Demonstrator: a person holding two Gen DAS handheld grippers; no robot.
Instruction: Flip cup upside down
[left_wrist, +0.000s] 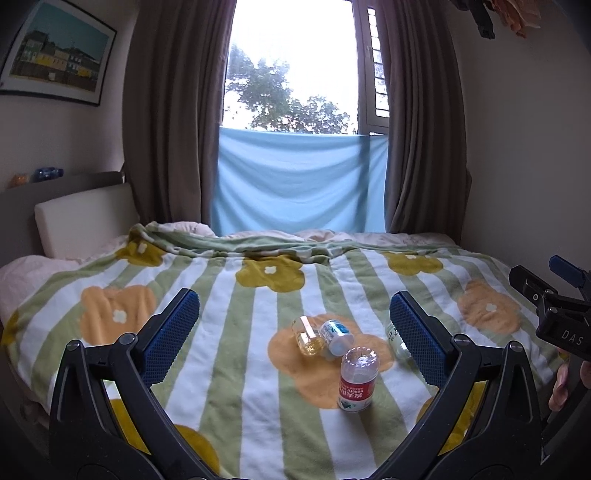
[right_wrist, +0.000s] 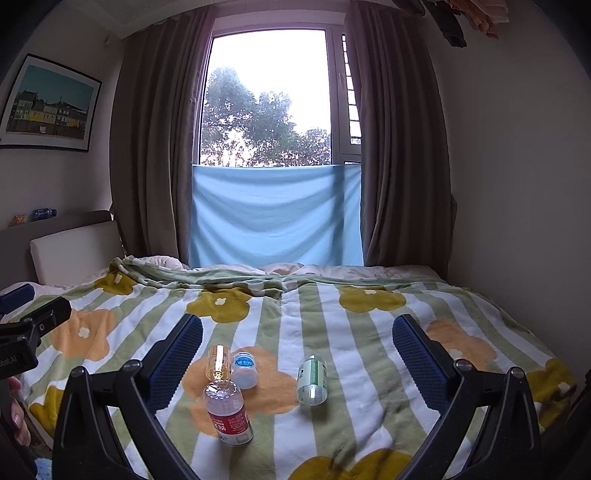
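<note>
Four small bottle-like cups sit close together on the striped flower blanket (right_wrist: 332, 325). The red-label cup (left_wrist: 356, 380) (right_wrist: 229, 411) is nearest, with its domed clear end up. Behind it are an amber-tinted clear cup (left_wrist: 308, 338) (right_wrist: 218, 363) and a blue-label cup (left_wrist: 336, 336) (right_wrist: 245, 369), touching each other. A green-label cup (right_wrist: 312, 380) lies on its side to the right; in the left wrist view it (left_wrist: 397, 341) is half hidden by a finger. My left gripper (left_wrist: 295, 332) and right gripper (right_wrist: 297, 354) hover open above the cups, holding nothing.
The bed fills the view, with a headboard and white cushion (right_wrist: 74, 251) at the left and curtains with a blue cloth (right_wrist: 275, 218) behind. The other gripper shows at each view's edge (left_wrist: 554, 306) (right_wrist: 29, 332). A person's fingers (left_wrist: 561, 384) hold the handle.
</note>
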